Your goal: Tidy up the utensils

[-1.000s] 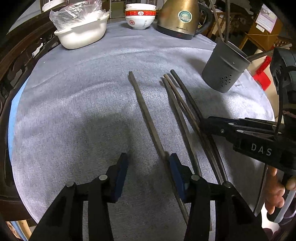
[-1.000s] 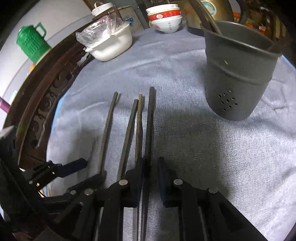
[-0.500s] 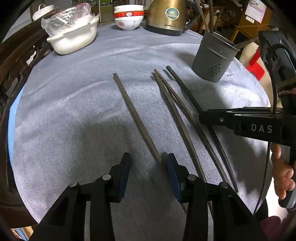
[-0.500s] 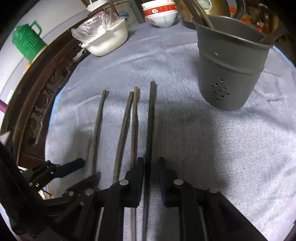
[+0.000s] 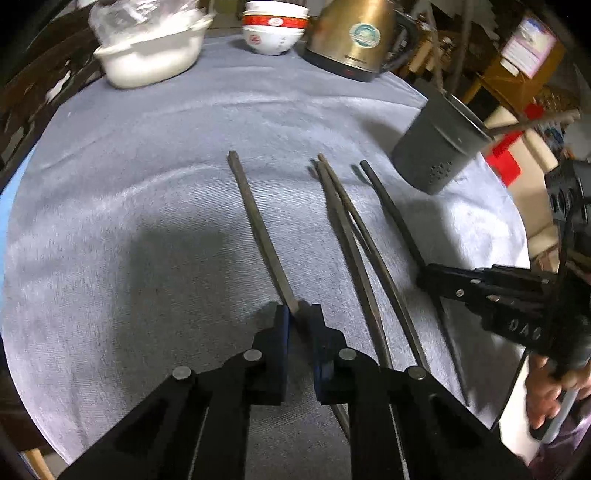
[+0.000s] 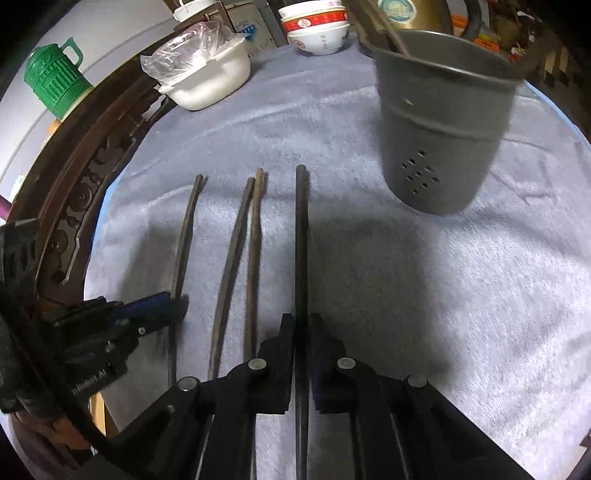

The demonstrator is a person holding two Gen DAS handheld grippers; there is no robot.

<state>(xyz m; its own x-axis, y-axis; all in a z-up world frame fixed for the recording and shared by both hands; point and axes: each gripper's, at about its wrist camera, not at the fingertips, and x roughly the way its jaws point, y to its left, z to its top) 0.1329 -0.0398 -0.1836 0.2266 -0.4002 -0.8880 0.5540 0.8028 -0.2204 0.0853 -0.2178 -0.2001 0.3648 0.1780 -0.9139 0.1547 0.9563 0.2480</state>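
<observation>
Four thin dark chopsticks lie on the fuzzy grey cloth surface (image 5: 147, 206). Left hand-held gripper (image 5: 297, 321) is clenched on the leftmost chopstick (image 5: 255, 221); right hand-held gripper (image 6: 302, 328) is clamped on the black round chopstick (image 6: 301, 236). Perforated grey holder (image 6: 439, 136) stands ahead-right of it; its contents are cut off.

A soft, matt grey cloth (image 5: 155, 192) with a fine woven ribbing covers the bench. On it lie dull, dark chopsticks (image 5: 258, 229), worn and unpolished. Beside them stands a matt grey holder (image 6: 439, 122), smooth-walled and perforated. Beyond the holder gleam a brushed gold metal kettle (image 5: 354, 33), glazed ceramic bowls (image 5: 273, 29) and a white dish (image 5: 151, 55) under crinkled clear plastic.
</observation>
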